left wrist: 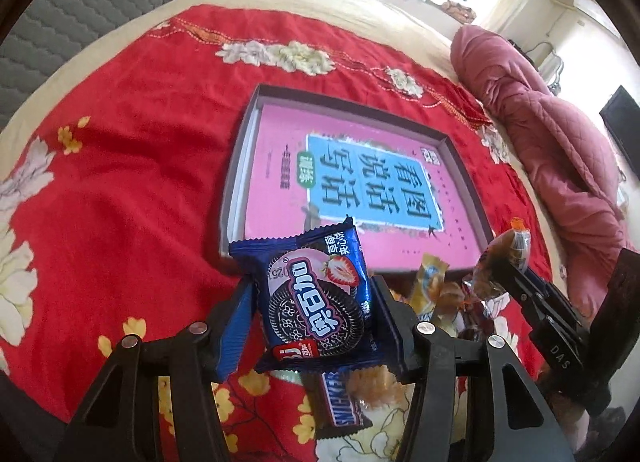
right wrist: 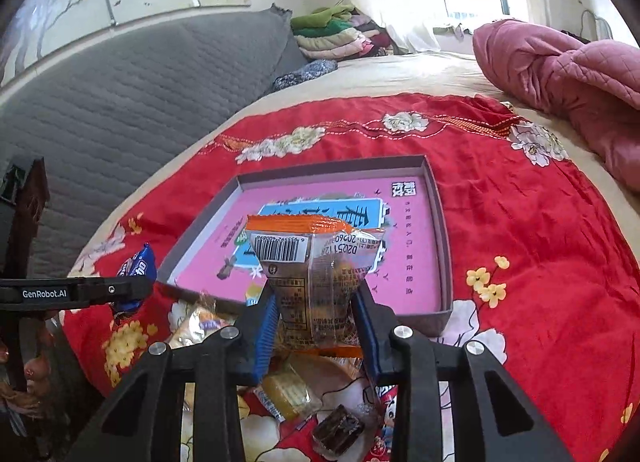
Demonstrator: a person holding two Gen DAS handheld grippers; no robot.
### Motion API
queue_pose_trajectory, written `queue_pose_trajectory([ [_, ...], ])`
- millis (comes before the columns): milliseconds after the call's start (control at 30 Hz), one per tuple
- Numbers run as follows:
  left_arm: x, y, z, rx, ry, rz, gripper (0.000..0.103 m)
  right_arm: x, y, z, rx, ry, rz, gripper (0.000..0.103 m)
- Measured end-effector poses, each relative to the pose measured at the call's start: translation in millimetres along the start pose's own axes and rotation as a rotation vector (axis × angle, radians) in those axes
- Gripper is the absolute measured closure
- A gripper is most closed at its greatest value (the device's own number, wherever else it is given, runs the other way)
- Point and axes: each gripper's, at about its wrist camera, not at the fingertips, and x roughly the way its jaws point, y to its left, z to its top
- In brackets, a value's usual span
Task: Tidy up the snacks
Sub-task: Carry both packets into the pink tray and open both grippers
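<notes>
My left gripper (left wrist: 312, 294) is shut on a blue Oreo pack (left wrist: 316, 298) with a strawberry picture, held up above the red floral bedspread. My right gripper (right wrist: 316, 302) is shut on a clear snack bag (right wrist: 316, 274) with an orange top and a barcode; the same bag (left wrist: 508, 258) shows at the right of the left wrist view. Beyond both lies a shallow grey box lid (left wrist: 236, 166) (right wrist: 440, 230) with a pink book lining its floor. A pile of loose snacks lies under the grippers, among them a Snickers bar (left wrist: 340, 402) and a yellow-wrapped cake (right wrist: 288, 390).
A crumpled pink quilt (left wrist: 540, 130) (right wrist: 568, 74) lies at the right of the bed. A grey quilted headboard (right wrist: 120, 102) runs along the left, with folded clothes (right wrist: 340, 34) stacked at the far end. A dark-wrapped sweet (right wrist: 338, 430) lies near the front edge.
</notes>
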Motion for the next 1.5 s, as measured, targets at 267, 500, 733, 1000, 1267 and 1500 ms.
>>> queue_pose_trajectory([
  [267, 11, -1, 18, 0.011, -0.02, 0.037, 0.045, 2, -16, 10, 0.056, -0.037, -0.023, 0.067],
  [500, 23, -6, 33, 0.029, -0.048, 0.067, 0.045, 9, -29, 16, 0.093, -0.057, -0.062, 0.067],
  [733, 42, -8, 46, 0.035, -0.038, 0.086, 0.045, 19, -34, 20, 0.091, -0.063, -0.089, 0.067],
  [1000, 64, -6, 50, 0.041, 0.0, 0.109, 0.045, 38, -34, 20, 0.081, -0.02, -0.091, 0.067],
  [1267, 76, -6, 46, 0.055, 0.03, 0.115, 0.045, 52, -37, 14, 0.081, 0.031, -0.104, 0.067],
  [1500, 82, -7, 44, 0.066, 0.05, 0.122, 0.045, 60, -35, 11, 0.062, 0.068, -0.134, 0.067],
])
